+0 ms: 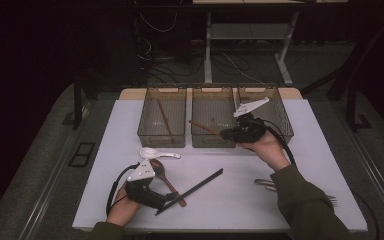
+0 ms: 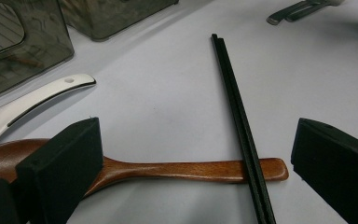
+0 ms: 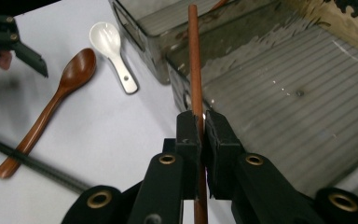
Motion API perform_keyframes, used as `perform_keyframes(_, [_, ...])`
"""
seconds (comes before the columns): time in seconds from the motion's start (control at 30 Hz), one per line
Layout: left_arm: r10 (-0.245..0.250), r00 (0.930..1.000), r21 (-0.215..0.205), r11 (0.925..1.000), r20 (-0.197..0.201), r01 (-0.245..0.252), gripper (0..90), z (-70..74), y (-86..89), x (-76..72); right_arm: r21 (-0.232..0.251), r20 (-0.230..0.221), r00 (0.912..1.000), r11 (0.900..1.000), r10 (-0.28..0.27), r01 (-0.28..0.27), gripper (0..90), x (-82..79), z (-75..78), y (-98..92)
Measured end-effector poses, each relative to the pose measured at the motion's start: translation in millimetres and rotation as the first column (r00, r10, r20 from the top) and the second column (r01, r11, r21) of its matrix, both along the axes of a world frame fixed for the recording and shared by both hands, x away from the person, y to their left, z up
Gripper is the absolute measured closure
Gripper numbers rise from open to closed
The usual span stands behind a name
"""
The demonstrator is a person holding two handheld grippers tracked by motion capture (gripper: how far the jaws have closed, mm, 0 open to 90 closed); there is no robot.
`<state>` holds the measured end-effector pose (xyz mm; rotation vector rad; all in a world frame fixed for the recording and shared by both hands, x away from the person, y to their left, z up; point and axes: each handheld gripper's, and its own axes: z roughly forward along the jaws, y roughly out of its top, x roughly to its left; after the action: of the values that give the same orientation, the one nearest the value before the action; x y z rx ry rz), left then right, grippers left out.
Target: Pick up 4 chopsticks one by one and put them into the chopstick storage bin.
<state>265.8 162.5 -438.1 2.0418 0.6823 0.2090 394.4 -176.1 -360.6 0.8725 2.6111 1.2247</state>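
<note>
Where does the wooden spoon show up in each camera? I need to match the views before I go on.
High view: the wooden spoon lies lower left of centre, by the left gripper.
Left gripper view: the spoon lies across the bottom, handle pointing right, between the open jaws.
Right gripper view: it lies at the left, bowl uppermost.
Shared landmark: the black chopsticks lie across the spoon's handle end.

— We see the table [image 1: 130, 120] lit evenly from overhead while the room beyond falls into darkness; shadows stay soft.

— We find glare on the white spoon [image 2: 32, 100], and motion blur at the left edge of the right gripper view.
</note>
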Motion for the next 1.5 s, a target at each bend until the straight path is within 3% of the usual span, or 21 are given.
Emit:
perform_keyframes(0.63, [-0.005,1.0000,-0.011,0.9999,0.003,0.005,1.2,0.6,0.0,-0.3,-0.027,0.010,0.9994,0.999,-0.034,0.035,84.6,41.5,8.9,68.4])
perform_keyframes(1.5, [-0.006,0.9999,-0.026,0.9996,0.011,0.006,1.2,2.5,2.1,0.1,-0.089,-0.061,0.9909,0.989,-0.120,0.114,84.5,109.9,-2.5,160.6])
